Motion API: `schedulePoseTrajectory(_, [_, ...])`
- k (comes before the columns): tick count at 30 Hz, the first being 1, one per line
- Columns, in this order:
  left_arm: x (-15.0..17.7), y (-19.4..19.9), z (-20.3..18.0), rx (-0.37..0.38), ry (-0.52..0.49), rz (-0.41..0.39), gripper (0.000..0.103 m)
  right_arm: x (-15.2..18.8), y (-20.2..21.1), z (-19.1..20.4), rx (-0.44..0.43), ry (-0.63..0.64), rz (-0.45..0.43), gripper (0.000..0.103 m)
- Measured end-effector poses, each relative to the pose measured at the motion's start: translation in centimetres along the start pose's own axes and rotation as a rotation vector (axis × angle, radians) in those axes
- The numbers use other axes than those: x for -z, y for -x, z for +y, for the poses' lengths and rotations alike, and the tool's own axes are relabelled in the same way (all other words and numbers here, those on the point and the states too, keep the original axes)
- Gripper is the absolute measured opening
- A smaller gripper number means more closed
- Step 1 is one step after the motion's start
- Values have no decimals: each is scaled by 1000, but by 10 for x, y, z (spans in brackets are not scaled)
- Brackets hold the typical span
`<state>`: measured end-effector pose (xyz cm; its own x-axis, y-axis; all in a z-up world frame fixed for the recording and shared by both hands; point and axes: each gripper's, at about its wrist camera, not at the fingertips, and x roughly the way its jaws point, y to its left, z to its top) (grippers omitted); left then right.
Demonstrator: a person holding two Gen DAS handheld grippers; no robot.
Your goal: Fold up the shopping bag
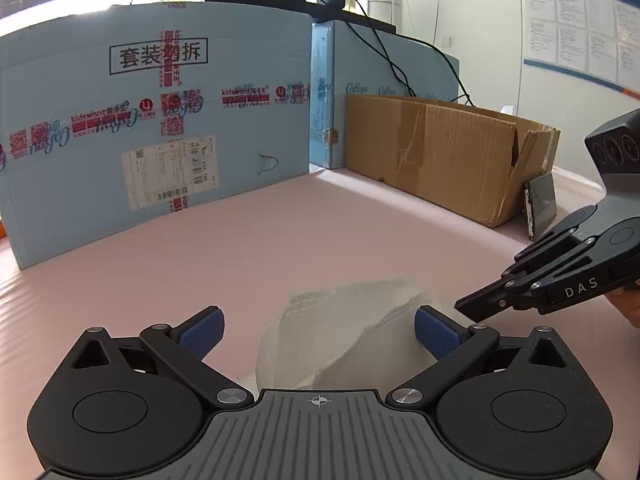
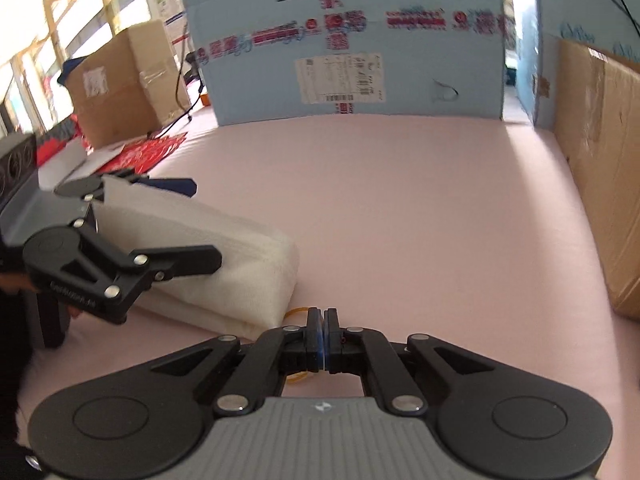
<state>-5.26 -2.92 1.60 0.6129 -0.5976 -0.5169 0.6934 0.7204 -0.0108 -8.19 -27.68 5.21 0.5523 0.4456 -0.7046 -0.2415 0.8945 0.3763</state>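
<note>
Folded white shopping bag [image 2: 224, 256] between spread left tongs [image 1: 318, 330], unclamped; right tongs [image 2: 322, 330] closed on a yellow rubber band [image 2: 298, 312], just beside bag's right end.

Pink counter [image 2: 400, 200], pretty bare in the middle. A folded white shopping bag [image 2: 224, 256] lies toward the near edge, with a yellow rubber band [image 2: 298, 313] right beside it. Big blue box [image 1: 156, 120] along the far edge, open brown cardboard box [image 1: 448, 152] on the right edge.
</note>
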Motion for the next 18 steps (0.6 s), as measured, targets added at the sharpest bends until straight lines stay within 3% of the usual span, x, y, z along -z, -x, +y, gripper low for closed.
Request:
schedulePoseTrajectory(9, [4, -9, -24, -38, -134, 53, 102, 13, -9, -62, -267, -482, 9, 2])
schedulePoseTrajectory(14, [4, -11, -19, -27, -115, 60, 103, 14, -9, -61, -241, -456, 17, 16])
schedulePoseTrajectory(16, [3, -11, -17, -24, -109, 62, 103, 13, -5, -55, -254, -417, 27, 35])
schedulePoseTrajectory(18, [3, -11, -16, -23, -105, 63, 103, 12, -2, -47, -249, -360, 39, 38])
